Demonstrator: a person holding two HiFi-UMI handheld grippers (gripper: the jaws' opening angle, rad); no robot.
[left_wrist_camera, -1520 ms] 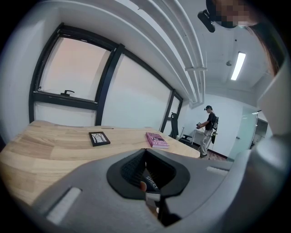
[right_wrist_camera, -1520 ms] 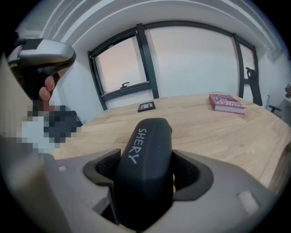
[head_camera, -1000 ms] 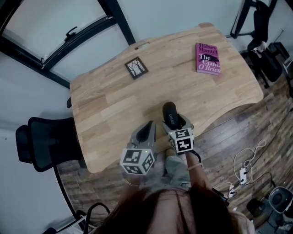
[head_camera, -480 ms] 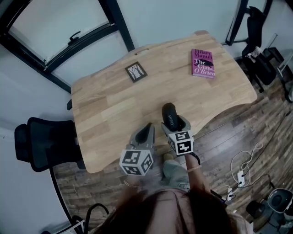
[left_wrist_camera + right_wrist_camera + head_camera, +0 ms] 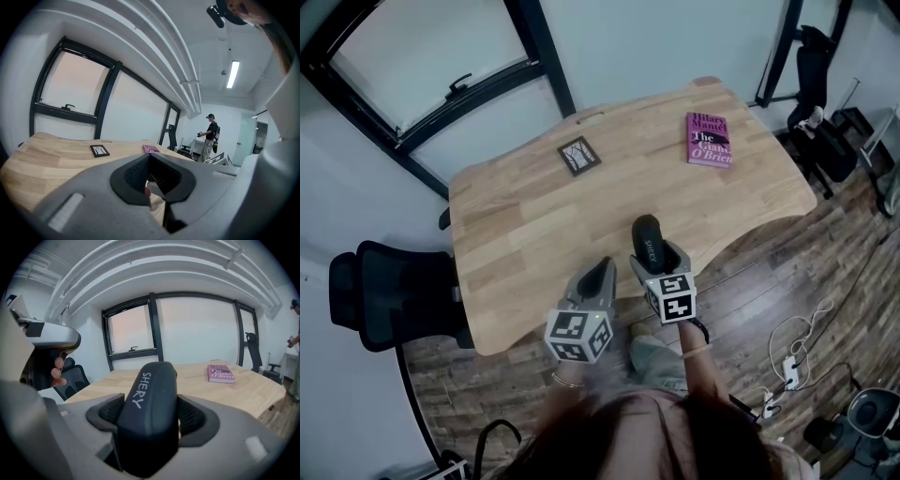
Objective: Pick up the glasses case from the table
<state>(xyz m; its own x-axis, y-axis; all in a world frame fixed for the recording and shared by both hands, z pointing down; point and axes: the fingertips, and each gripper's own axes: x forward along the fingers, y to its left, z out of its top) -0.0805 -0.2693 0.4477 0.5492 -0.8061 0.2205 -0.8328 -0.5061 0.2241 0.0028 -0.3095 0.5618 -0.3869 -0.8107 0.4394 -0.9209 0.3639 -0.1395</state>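
Grips black glasses case (image 5: 647, 236) in right gripper (image 5: 651, 258) over near edge of wooden table (image 5: 525, 216); holds left gripper (image 5: 602, 270) closed, empty, alongside.

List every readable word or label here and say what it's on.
"SHERY": on the black glasses case.
"Mantel", "The Giant, O'Brien": on the pink book; its smaller print is too blurred to read.
Small frame: no readable text.

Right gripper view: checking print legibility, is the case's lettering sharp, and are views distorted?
Right gripper view: lettering on the glasses case is sharp, window frame bows. Left gripper view: ceiling pipes bow, corners dark. Head view: even light on the table.
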